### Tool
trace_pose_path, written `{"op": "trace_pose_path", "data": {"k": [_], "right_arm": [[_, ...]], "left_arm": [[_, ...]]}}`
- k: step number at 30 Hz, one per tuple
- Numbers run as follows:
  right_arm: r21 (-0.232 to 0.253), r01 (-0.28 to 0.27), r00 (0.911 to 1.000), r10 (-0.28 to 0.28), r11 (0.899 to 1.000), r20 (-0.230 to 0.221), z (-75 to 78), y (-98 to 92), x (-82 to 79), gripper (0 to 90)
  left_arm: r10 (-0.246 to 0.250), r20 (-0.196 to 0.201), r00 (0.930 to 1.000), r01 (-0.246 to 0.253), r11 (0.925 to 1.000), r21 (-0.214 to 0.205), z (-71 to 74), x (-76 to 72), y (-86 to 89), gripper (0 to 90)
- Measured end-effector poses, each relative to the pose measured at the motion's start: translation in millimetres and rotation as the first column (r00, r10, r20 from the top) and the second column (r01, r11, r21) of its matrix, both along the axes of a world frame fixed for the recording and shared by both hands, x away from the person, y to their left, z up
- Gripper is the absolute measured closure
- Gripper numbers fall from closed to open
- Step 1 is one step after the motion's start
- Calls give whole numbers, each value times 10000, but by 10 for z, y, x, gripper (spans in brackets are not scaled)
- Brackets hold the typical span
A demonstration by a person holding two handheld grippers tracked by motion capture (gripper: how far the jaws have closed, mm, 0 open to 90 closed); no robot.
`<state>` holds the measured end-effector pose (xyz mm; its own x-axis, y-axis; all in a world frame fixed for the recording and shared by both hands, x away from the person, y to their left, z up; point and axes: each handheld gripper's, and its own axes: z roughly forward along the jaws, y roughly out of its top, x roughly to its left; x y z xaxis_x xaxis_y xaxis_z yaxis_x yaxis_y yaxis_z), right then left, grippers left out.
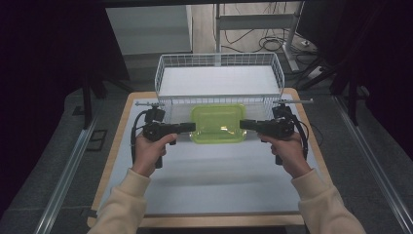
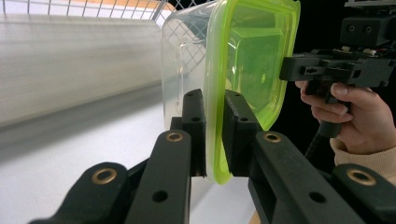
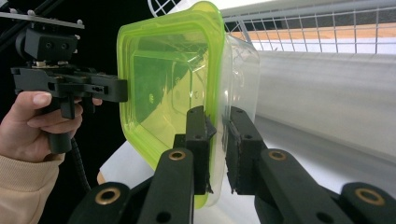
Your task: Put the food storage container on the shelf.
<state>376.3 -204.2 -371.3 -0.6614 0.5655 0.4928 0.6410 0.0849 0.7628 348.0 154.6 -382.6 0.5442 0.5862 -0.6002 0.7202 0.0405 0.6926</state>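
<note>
A clear plastic container with a lime-green lid (image 1: pixel 218 123) is held between both grippers in front of the wire basket. My left gripper (image 1: pixel 191 127) is shut on the lid's left rim; in the left gripper view its jaws pinch the green lid edge (image 2: pixel 215 135). My right gripper (image 1: pixel 243 124) is shut on the right rim, its jaws clamping the lid edge (image 3: pixel 217 140) in the right gripper view. The container (image 2: pixel 243 60) (image 3: pixel 173 79) appears edge-on in both gripper views, with the opposite gripper behind it.
A white wire basket (image 1: pixel 165 73) stands just behind the container at the table's far edge. The white mat (image 1: pixel 214 180) covers the wooden table toward the person. Metal rails run along both sides of the table on the floor.
</note>
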Motion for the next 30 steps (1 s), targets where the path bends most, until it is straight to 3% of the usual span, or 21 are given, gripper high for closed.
{"op": "trace_pose_path", "data": {"k": [7, 25, 30], "right_arm": [[-62, 76, 9999, -75, 10000, 90, 114, 12, 49, 802], [-135, 250, 9995, -247, 9996, 197, 379, 45, 235, 802], [-227, 232, 9994, -227, 9995, 253, 459, 59, 289, 802]], "left_arm": [[-21, -49, 10000, 20, 9999, -147, 71, 78, 11, 812], [34, 155, 9999, -34, 10000, 49, 343, 284, 23, 813], [48, 172, 9998, -47, 10000, -66, 397, 341, 34, 813]]}}
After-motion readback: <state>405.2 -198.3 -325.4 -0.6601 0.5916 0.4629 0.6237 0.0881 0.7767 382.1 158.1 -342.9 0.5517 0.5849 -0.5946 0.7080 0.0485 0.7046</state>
